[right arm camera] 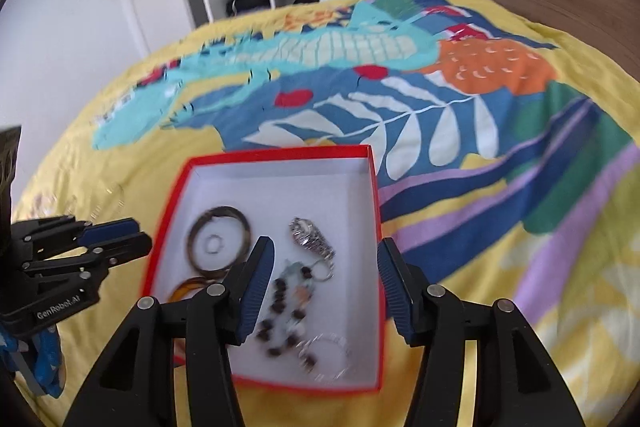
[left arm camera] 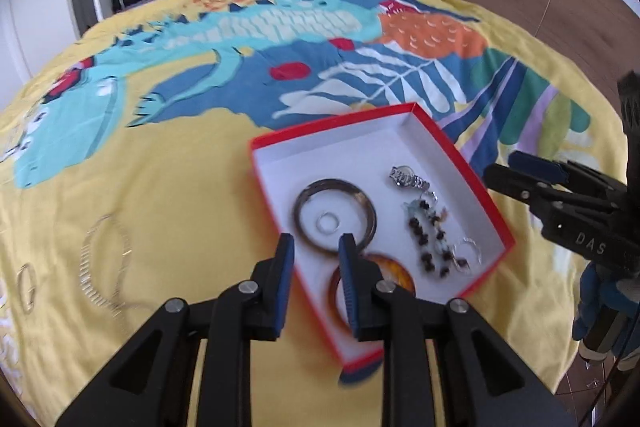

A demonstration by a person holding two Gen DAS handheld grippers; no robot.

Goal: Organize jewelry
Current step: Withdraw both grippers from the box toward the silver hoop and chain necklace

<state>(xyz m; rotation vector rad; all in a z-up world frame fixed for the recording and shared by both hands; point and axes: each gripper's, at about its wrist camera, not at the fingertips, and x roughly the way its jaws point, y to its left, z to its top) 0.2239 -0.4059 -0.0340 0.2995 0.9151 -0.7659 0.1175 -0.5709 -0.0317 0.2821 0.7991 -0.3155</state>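
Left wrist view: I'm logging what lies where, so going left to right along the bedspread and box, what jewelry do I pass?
Small ring → chain bracelet → dark bangle → watch → beaded bracelet.

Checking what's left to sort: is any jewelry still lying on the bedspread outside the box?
Yes, a silver chain lies on the yellow bedspread, left of the red box.

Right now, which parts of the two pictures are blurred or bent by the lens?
Left wrist view: the red box rim smears at its near corner; the chain on the bedspread is soft. Right wrist view: the beaded bracelet and silver rings are motion-blurred. Both views: fisheye curves the bed edge, with dark corners.
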